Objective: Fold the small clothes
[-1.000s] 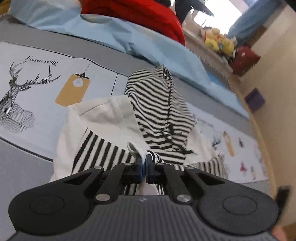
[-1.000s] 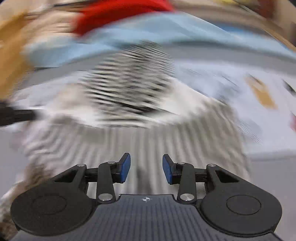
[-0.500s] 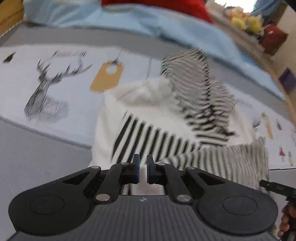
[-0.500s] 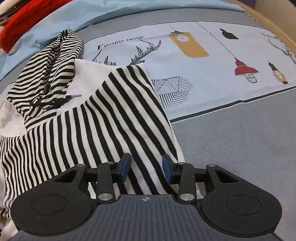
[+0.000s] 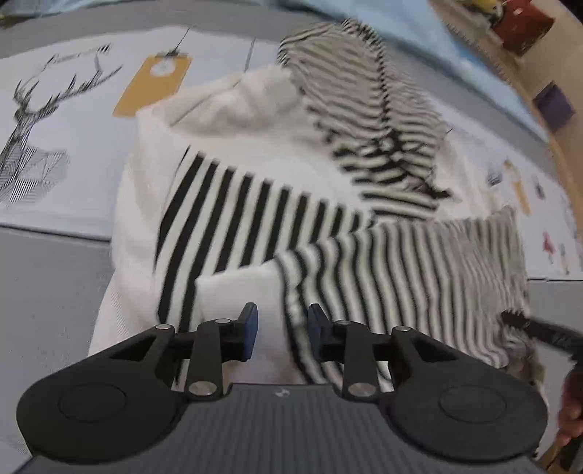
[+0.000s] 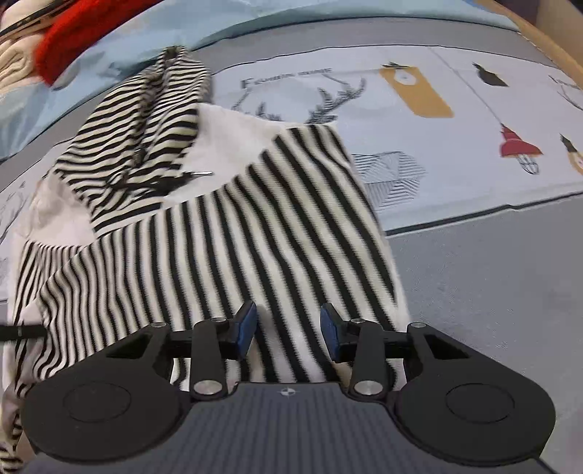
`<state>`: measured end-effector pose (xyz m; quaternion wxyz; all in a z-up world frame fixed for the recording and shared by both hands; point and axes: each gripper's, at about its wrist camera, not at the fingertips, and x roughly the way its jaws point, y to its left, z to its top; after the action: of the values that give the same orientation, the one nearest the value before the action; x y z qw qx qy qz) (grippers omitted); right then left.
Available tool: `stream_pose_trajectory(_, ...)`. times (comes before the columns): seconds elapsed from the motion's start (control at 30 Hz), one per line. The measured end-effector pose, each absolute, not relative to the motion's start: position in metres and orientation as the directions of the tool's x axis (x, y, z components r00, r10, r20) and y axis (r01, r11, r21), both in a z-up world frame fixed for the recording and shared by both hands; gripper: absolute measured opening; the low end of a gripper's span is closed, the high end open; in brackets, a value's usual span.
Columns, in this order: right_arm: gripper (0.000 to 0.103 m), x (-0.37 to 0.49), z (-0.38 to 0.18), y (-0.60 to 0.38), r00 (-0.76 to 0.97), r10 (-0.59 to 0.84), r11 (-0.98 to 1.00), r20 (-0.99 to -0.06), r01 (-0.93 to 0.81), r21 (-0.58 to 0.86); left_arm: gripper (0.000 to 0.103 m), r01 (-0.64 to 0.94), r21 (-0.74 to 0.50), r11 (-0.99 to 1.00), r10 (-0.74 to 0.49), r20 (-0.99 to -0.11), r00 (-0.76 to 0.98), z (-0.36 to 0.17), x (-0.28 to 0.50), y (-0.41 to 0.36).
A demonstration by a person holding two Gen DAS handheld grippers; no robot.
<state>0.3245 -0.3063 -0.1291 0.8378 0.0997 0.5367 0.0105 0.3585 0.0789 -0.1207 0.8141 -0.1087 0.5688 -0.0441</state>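
So the striped hoodie (image 5: 328,204) is lying on the bedsheet (image 5: 65,120), just beside the printed deer (image 5: 32,120), which it partly covers in the right wrist view. Its striped hood (image 6: 145,131) sits at the far end of the hoodie, with both striped sleeves folded across the white body. The left gripper (image 5: 282,330) is spread apart with nothing between its blue pads (image 5: 250,330), hanging over the hoodie's near hem by a white fabric patch. The right gripper (image 6: 288,330) is also wide apart and empty, over the near edge of the wide-striped sleeve (image 6: 291,218). A red cushion (image 6: 76,32) lies beyond the hood. Left view is pretty blurry.
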Motion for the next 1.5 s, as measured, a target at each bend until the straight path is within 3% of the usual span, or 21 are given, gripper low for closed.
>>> stream_pose_trajectory(0.23, 0.041, 0.322, -0.135, -0.297, 0.389, 0.147, 0.983, -0.91, 0.046, 0.178, 0.043, -0.027, -0.163, 0.986, -0.147, -0.939, 0.311, -0.133, 0.363, 0.067)
stream_pose_trajectory(0.87, 0.041, 0.309, -0.092, -0.301, 0.511, 0.172, 0.963, -0.842, 0.091, 0.252, 0.042, -0.096, -0.169, 0.981, -0.091, -0.836, 0.541, -0.086, 0.361, 0.054)
stream_pose_trajectory(0.93, 0.041, 0.309, -0.089, -0.301, 0.522, 0.17, 0.962, -0.836, 0.094, 0.255, 0.038, -0.081, -0.158, 0.984, -0.081, -0.808, 0.584, -0.078, 0.36, 0.051)
stream_pose_trajectory(0.97, 0.039, 0.31, -0.087, -0.302, 0.529, 0.173, 0.962, -0.831, 0.093, 0.259, 0.031, -0.069, -0.157, 0.985, -0.084, -0.792, 0.605, -0.074, 0.36, 0.05)
stream_pose_trajectory(1.0, 0.033, 0.31, -0.085, -0.302, 0.537, 0.175, 0.96, -0.826, 0.094, 0.264, 0.02, -0.057, -0.165, 0.985, -0.094, -0.779, 0.62, -0.07, 0.361, 0.048)
stream_pose_trajectory(1.07, 0.024, 0.312, -0.08, -0.306, 0.556, 0.182, 0.954, -0.811, 0.101, 0.283, 0.013, -0.047, -0.181, 0.982, -0.11, -0.763, 0.637, -0.065, 0.37, 0.047)
stream_pose_trajectory(1.13, 0.015, 0.313, -0.074, -0.311, 0.586, 0.189, 0.943, -0.788, 0.116, 0.312, 0.013, -0.031, -0.169, 0.985, -0.107, -0.744, 0.659, -0.058, 0.388, 0.043)
stream_pose_trajectory(1.33, 0.015, 0.317, -0.07, -0.325, 0.605, 0.193, 0.924, -0.772, 0.154, 0.351, 0.013, 0.002, -0.145, 0.989, -0.102, -0.684, 0.722, -0.047, 0.488, 0.025)
stream_pose_trajectory(1.43, 0.015, 0.32, -0.073, -0.328, 0.587, 0.208, 0.918, -0.782, 0.16, 0.364, 0.016, -0.009, -0.144, 0.989, -0.092, -0.681, 0.727, -0.055, 0.542, 0.017)
stream_pose_trajectory(1.47, 0.015, 0.322, -0.074, -0.329, 0.583, 0.214, 0.917, -0.784, 0.157, 0.367, 0.027, -0.017, -0.139, 0.99, -0.084, -0.686, 0.722, -0.06, 0.561, 0.014)
stream_pose_trajectory(1.5, 0.015, 0.323, -0.074, -0.33, 0.581, 0.22, 0.916, -0.783, 0.153, 0.371, 0.047, -0.026, -0.135, 0.991, -0.075, -0.692, 0.718, -0.065, 0.577, 0.012)
